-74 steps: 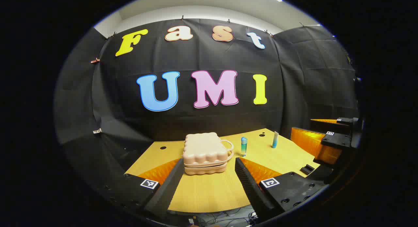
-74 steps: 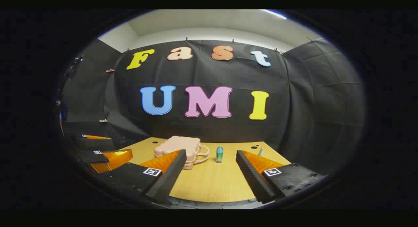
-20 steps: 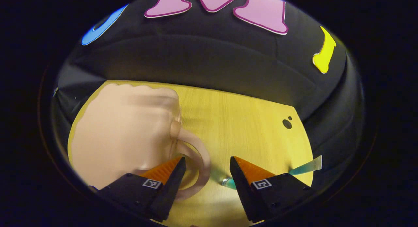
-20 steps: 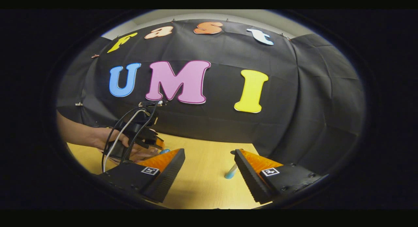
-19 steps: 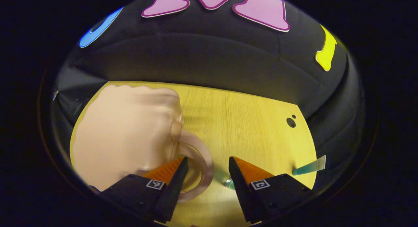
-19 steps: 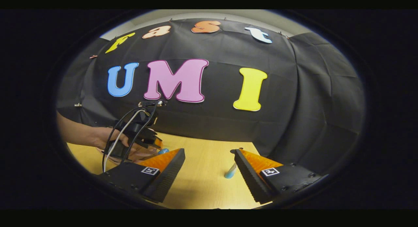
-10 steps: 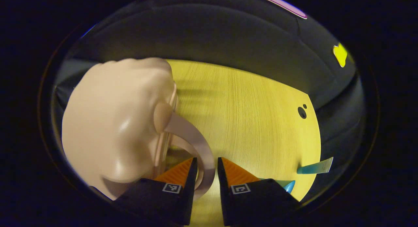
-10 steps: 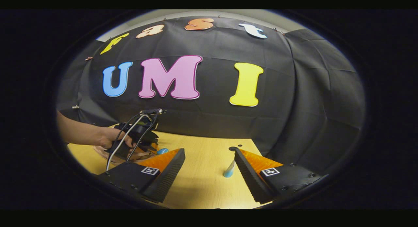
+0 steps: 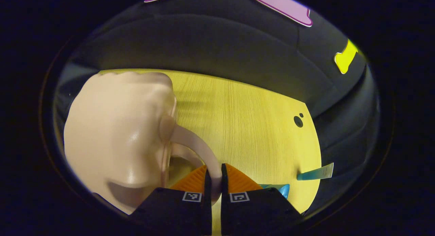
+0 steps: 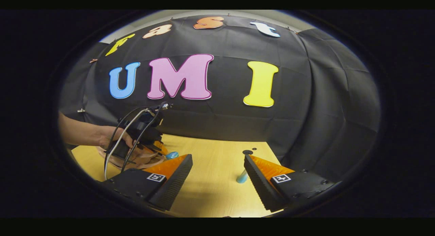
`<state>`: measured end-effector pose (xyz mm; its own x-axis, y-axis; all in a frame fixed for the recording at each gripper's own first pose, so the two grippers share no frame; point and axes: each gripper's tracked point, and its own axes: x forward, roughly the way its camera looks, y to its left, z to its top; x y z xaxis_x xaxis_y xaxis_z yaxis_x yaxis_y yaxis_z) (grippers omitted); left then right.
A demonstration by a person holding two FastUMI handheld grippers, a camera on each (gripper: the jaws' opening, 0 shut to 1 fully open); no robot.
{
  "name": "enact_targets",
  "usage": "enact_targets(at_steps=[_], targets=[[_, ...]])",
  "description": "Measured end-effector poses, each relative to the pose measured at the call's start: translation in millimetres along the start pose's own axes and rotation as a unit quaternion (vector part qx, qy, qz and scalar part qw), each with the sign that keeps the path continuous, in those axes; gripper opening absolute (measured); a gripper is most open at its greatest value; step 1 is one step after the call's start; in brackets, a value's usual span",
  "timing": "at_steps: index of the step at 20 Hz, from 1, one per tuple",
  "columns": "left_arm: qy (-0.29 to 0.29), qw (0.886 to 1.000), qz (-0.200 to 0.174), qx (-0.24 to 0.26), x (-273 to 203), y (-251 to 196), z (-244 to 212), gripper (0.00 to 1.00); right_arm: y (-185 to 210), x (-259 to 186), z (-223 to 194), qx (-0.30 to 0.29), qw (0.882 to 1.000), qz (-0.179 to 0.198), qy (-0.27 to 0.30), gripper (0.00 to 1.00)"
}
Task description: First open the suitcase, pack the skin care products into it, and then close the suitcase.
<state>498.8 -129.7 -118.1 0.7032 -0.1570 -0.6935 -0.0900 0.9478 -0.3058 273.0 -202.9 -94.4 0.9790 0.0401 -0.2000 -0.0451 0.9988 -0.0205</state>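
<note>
A small beige suitcase (image 9: 115, 141) lies closed on the yellow wooden table (image 9: 251, 127), its loop handle (image 9: 200, 151) pointing right. My left gripper (image 9: 214, 185) is shut on that handle, both fingers pressing it. A blue-capped bottle (image 9: 277, 188) peeks out just right of the fingers, and a teal tube (image 9: 314, 174) stands farther right. In the right gripper view my right gripper (image 10: 217, 181) hovers open over the table, nothing between its fingers. The teal tube (image 10: 242, 176) stands by its right finger. The left gripper (image 10: 136, 134), held by a hand, sits on the suitcase (image 10: 136, 158) at left, beside the bottle's cap (image 10: 171, 155).
A dark cable hole (image 9: 298, 121) marks the table near its far right corner. The black cloth wall rises right behind the table. Bare tabletop (image 10: 210, 161) lies between the suitcase and the tube.
My left gripper came down over the suitcase handle and its fingers shut on it. The right gripper stayed open and barely shifted.
</note>
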Motion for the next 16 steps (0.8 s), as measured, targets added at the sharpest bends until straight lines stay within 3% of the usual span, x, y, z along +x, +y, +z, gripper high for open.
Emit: enact_targets(at_steps=[9,16], targets=[[-0.052,0.998,-0.021,-0.018,-106.7,27.4,71.7,0.15,28.4,2.3,11.7,-0.004,0.999,0.052,-0.011,0.97],[-0.076,0.997,-0.018,-0.018,-206.3,127.1,128.7,0.15,52.9,1.6,25.9,0.001,0.997,0.08,-0.019,0.97]])
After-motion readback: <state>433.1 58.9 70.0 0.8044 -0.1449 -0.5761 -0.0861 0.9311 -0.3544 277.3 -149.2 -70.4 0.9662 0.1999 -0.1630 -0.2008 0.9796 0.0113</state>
